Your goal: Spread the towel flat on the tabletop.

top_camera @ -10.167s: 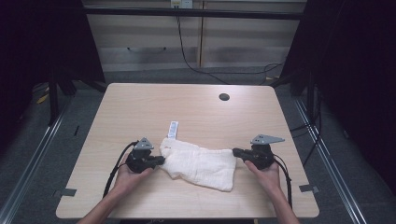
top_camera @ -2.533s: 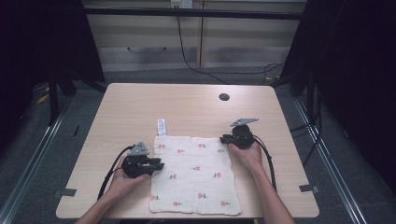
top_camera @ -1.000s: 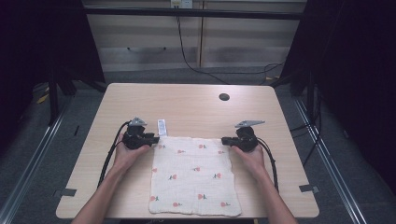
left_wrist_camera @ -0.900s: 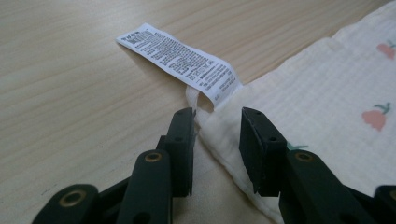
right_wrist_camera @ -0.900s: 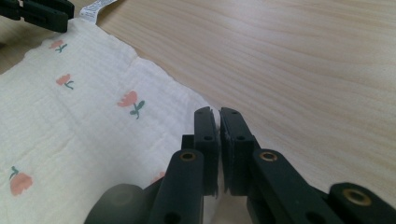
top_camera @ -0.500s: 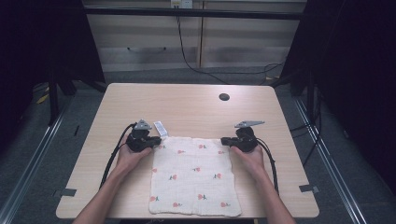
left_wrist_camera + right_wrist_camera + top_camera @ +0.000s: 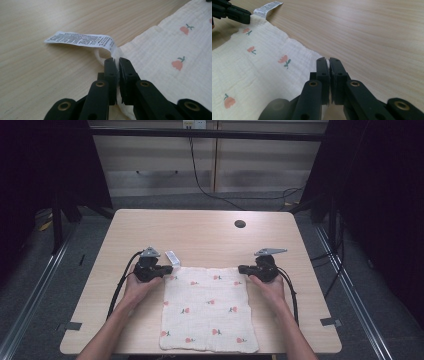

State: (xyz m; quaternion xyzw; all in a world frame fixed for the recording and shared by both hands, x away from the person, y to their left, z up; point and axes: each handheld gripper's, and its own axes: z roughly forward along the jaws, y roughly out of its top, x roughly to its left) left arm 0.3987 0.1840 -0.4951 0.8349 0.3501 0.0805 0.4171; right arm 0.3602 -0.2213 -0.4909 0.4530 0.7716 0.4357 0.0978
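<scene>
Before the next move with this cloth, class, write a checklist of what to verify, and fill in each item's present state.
1. Left tongs shut on the cloth at its far left corner: ok.
2. Right tongs shut on the far right corner: ok.
3. Cloth spread flat: ok.
4. Care label lying free on the table, outside the jaws: ok.
5. Near edge fully on the table: cannot tell.

Both grippers are black: the left gripper (image 7: 167, 269) and right gripper (image 7: 242, 268) each carry a grey three-cornered plate on top and trail a black cable. Their jaws are flat, ridged blocks on arms with brass-coloured rivets. Forearms are unsleeved
</scene>
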